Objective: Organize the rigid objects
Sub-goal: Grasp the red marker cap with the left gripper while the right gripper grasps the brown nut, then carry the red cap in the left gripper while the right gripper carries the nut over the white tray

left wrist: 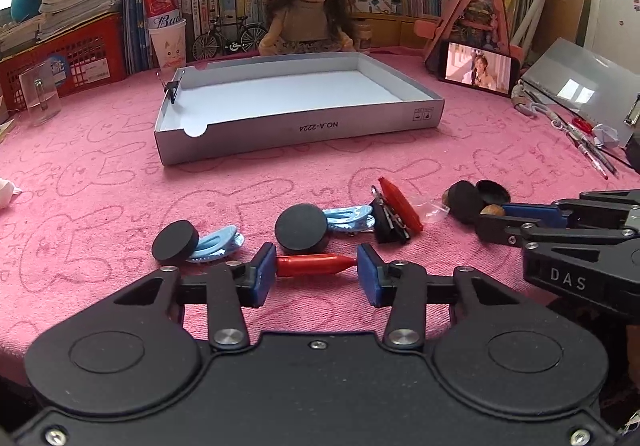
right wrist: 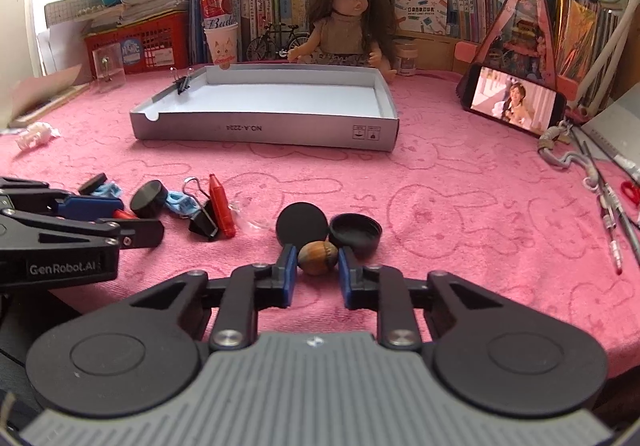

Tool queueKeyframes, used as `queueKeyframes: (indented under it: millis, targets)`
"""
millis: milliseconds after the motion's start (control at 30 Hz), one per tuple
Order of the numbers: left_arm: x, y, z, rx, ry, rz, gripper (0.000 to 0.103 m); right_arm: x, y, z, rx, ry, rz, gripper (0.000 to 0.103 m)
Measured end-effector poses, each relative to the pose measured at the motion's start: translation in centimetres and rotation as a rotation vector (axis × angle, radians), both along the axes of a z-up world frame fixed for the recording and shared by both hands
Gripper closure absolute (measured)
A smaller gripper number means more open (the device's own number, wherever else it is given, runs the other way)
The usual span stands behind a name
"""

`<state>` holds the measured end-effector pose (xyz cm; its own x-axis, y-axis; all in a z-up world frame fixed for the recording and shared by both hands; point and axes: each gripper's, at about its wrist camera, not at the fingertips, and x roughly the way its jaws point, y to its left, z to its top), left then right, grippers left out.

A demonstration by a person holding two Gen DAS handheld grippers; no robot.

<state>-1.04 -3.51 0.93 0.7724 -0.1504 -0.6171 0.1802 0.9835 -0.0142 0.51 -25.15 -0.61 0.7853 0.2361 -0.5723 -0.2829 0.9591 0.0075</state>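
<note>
My left gripper [left wrist: 316,270] is shut lengthwise on a small red crayon [left wrist: 316,265], low over the pink cloth. Behind it lie two black discs [left wrist: 175,241] [left wrist: 301,227], two light blue clips [left wrist: 218,244], a black binder clip [left wrist: 387,220] and a second red crayon [left wrist: 400,204]. My right gripper [right wrist: 317,268] is shut on a brown nut [right wrist: 317,257]; a black disc [right wrist: 302,224] and a black cap [right wrist: 355,233] lie just behind it. A grey-white cardboard tray [left wrist: 300,128] stands empty further back, a binder clip [left wrist: 173,88] on its left wall.
A doll [left wrist: 306,2], a toy bicycle [left wrist: 230,36], a beer can in a paper cup [left wrist: 166,26], a red crate [left wrist: 76,54] and books line the back. A phone [left wrist: 478,68] stands at right, with pens [left wrist: 592,150] and a clipboard [left wrist: 576,86]. A clear cup [left wrist: 40,94] stands at left.
</note>
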Motion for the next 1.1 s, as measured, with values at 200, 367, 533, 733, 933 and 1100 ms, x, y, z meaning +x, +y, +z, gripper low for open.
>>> queueKeyframes:
  millis: [200, 367, 533, 733, 933, 1100]
  targets:
    - [-0.1, 0.2, 1.0, -0.021, -0.025, -0.006, 0.061, -0.1, 0.4, 0.6, 0.021, -0.021, 0.021, 0.076]
    - [0.3, 0.6, 1.8, -0.037, -0.035, 0.004, 0.061, 0.2, 0.5, 1.4, 0.039, -0.051, 0.016, 0.076]
    - [0.9, 0.7, 2.6, -0.054, -0.055, 0.007, 0.061, 0.8, 0.8, 1.9, 0.053, -0.071, 0.009, 0.076]
    - [1.9, 1.0, 3.2, -0.062, -0.073, 0.021, 0.061, 1.5, 0.7, 2.2, 0.077, -0.078, -0.006, 0.076]
    - [3.3, 1.0, 3.4, -0.074, -0.076, 0.028, 0.061, 2.5, 0.5, 2.5, 0.090, -0.082, -0.026, 0.076]
    - [4.5, 1.1, 3.5, -0.079, -0.079, 0.041, 0.061, 3.5, 0.6, 2.8, 0.095, -0.083, -0.033, 0.076]
